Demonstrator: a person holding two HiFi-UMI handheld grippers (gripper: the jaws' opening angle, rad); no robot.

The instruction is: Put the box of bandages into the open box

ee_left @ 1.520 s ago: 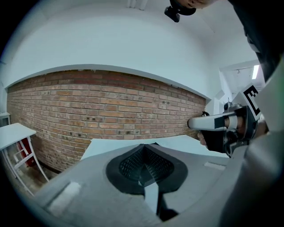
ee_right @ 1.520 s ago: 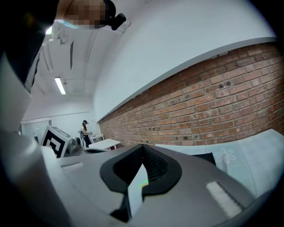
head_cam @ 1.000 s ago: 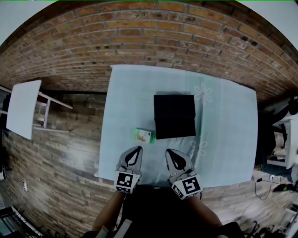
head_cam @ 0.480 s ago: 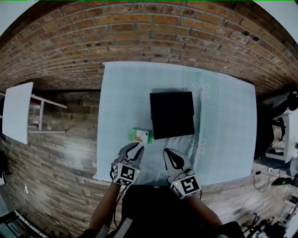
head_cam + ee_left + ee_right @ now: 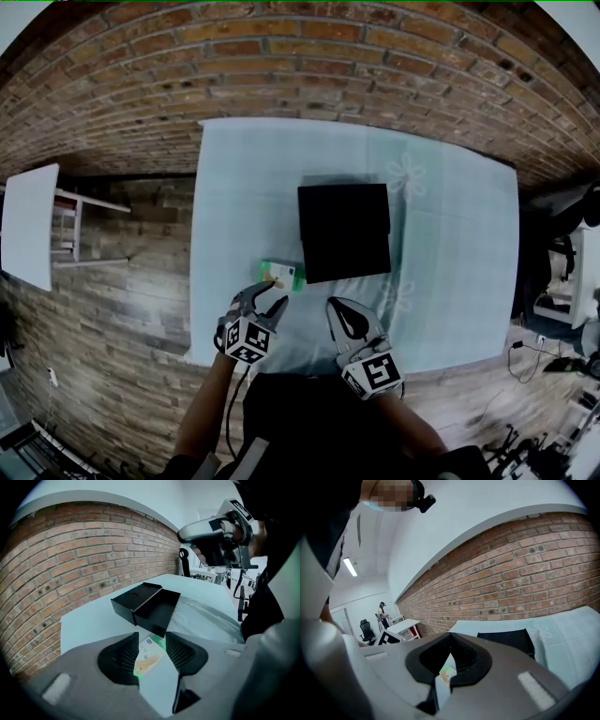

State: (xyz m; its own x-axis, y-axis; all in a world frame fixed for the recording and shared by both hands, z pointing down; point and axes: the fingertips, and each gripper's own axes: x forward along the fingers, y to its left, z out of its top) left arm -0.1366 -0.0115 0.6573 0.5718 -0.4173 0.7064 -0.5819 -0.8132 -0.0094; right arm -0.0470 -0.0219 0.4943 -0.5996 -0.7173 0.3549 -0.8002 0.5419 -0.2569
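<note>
Left gripper (image 5: 269, 296) lower, fingers (image 5: 123, 657) opening at one bandage box (image 5: 279, 275); one open box (image 5: 344, 232).

The right gripper (image 5: 451, 637) fills the lower part of the view. Its two grey fingers (image 5: 471, 660) come together at the tips and grip nothing. Lower down a narrow gap stays between them, and through it a small piece of the box of bandages (image 5: 446, 671) shows, green and white, lying on the worktop (image 5: 567, 630). The worktop is pale blue with a faint flower print. On it, to the right of the fingers, stands the open box (image 5: 506, 641), black. A brick wall (image 5: 525, 569) runs behind the worktop. Far at the left are a white side table (image 5: 407, 624), an office chair (image 5: 365, 630) and a standing person (image 5: 383, 611)
</note>
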